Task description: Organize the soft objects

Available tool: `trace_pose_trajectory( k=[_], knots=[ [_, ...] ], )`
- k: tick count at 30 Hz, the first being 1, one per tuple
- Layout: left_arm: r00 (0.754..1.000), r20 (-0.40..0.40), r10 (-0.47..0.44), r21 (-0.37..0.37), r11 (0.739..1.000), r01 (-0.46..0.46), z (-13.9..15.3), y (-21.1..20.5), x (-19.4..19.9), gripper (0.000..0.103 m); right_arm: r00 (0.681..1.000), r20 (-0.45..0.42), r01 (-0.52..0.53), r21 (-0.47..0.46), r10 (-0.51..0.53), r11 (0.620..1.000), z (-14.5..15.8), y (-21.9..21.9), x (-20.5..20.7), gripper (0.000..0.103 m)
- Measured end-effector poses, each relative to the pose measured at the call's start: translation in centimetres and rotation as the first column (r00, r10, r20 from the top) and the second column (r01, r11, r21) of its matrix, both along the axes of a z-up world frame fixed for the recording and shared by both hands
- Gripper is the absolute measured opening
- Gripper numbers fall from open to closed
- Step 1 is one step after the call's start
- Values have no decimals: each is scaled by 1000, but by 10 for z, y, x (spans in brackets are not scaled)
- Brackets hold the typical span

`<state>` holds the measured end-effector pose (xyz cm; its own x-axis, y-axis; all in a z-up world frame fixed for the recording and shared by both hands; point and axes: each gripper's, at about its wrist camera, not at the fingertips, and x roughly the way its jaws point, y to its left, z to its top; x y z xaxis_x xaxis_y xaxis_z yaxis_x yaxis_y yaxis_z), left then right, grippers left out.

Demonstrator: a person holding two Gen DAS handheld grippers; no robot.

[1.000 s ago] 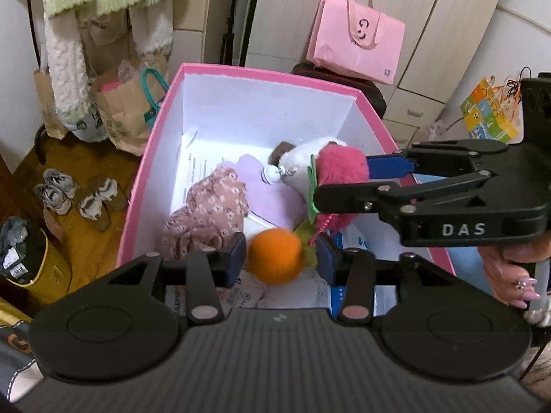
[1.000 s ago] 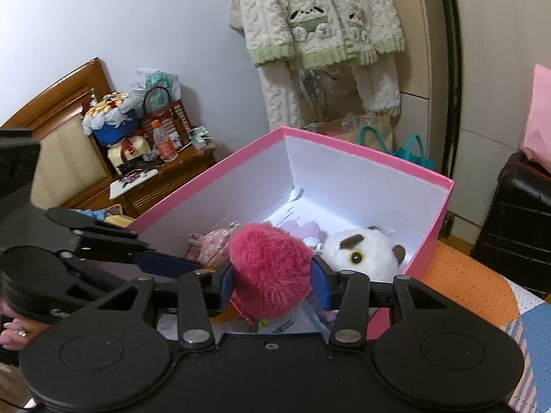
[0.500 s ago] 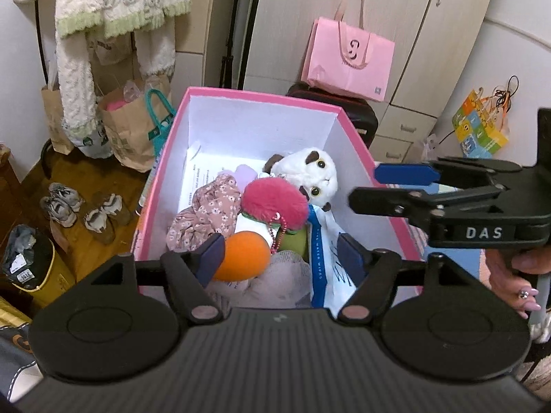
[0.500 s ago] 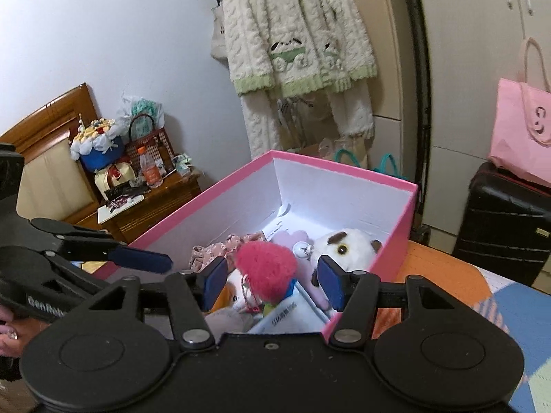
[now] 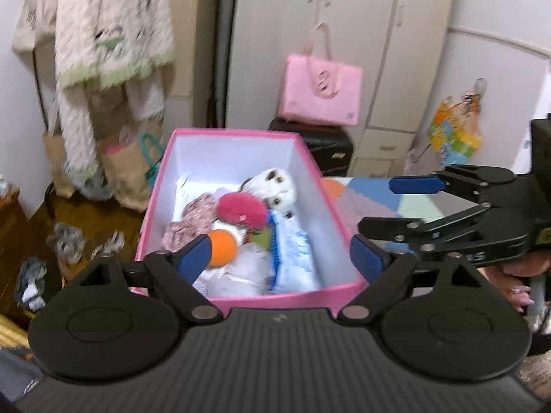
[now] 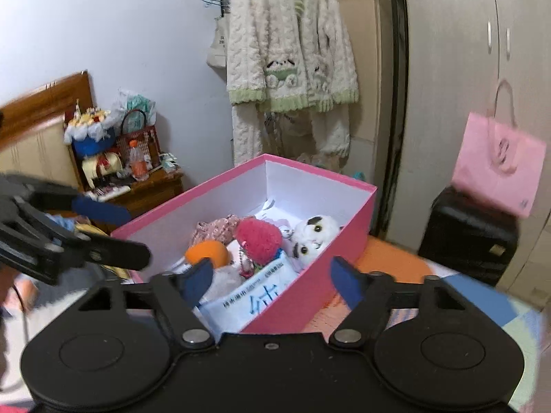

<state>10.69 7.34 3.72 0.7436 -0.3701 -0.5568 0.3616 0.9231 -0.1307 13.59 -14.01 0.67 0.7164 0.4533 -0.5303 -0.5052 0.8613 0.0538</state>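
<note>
Both the left tool [image 5: 279, 258] and the right tool [image 6: 272, 280] are being opened, empty, before the pink cardboard box [image 6: 310, 292] where the orange fuzzy ball [image 5: 224, 249] and magenta pompom [image 6: 258, 239] are lying.

light: even indoor, moderately bright, source unseen | shadows: soft, faint inside box [image 5: 237, 134] | glare: bright patch on box's white inner wall [image 6: 303, 192] | blur: motion smear across left view, robe [image 5: 113, 34] and shoes smeared; right view sharper, blurred at left edge | distortion: fisheye bending, dark corners
</note>
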Motion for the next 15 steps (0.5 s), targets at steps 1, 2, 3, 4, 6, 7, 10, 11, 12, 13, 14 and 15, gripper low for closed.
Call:
trace_pose_trajectory(
  k=[1,2,3,4,6,7,10,11,12,13,14,15],
  knots=[
    [1000,15,-11,3,1000,11,1,-2,-8,90,1000,24,12,-27,-11,1000,1,0,-9,81],
    [1000,25,-17,6,1000,17,2,-4,-15,90,999,34,18,-41,-16,999,1,-1,-15,81],
    [999,32,-23,6,1000,23,3,-6,-21,91,999,36,19,-45,-18,999,2,-3,-21,81],
    [999,37,-27,4,1000,27,4,-8,-27,92,999,34,22,-41,-21,999,4,-6,-26,82],
    [999,39,-21,-13,1000,21,6,-9,-35,96,999,40,34,-36,-32,999,7,-12,-37,84],
    [999,40,-17,-19,1000,17,7,-9,-39,96,998,52,45,-38,-43,998,9,-16,-43,86],
    [999,48,5,0,1000,-5,9,-11,-50,101,992,74,102,-40,-99,994,12,-26,-56,96],
    [998,56,13,27,1000,-14,10,-13,-53,102,990,76,125,-33,-122,992,14,-30,-59,98],
    [998,61,13,65,998,-17,9,-17,-56,102,987,74,145,-25,-143,989,14,-34,-61,100],
    [997,72,9,106,994,-17,8,-21,-59,102,985,63,165,-24,-164,986,15,-37,-62,102],
    [997,81,8,127,992,-19,7,-23,-61,102,982,46,185,-30,-183,982,15,-39,-62,103],
    [996,84,20,139,990,-32,5,-24,-62,102,978,26,206,-46,-205,977,15,-40,-62,103]
  ],
)
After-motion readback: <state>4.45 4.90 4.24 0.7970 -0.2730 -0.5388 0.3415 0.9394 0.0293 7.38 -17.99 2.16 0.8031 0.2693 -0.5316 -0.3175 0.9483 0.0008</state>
